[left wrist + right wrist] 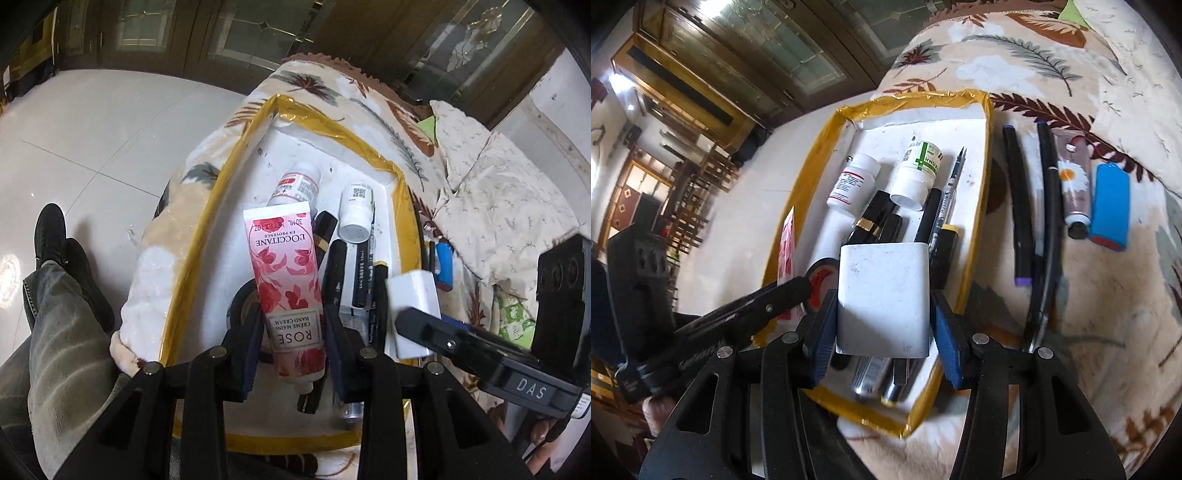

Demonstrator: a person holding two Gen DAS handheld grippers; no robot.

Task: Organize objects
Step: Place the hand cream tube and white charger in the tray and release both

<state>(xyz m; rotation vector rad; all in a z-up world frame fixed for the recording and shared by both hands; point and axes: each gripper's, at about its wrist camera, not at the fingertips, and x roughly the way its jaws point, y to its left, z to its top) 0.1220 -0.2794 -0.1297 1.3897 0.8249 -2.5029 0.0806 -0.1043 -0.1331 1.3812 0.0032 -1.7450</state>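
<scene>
My left gripper point(293, 354) is shut on a pink rose hand cream tube point(286, 280) and holds it over the white tray with yellow taped rim point(207, 243). My right gripper point(884, 325) is shut on a white square charger block point(884, 295), also over the tray point(975, 229); the block also shows in the left wrist view point(415, 306). In the tray lie two white pill bottles point(853, 184) point(918, 171), black pens point(929, 218), a black tube with a gold band point(875, 221) and a tape roll point(822, 280).
On the leaf-patterned blanket point(1108, 314) right of the tray lie two black markers point(1017, 206) point(1049, 221), a small daisy-print tube point(1073, 188) and a blue lighter point(1110, 206). A tiled floor point(92, 140) and the person's leg point(48, 314) are at the left.
</scene>
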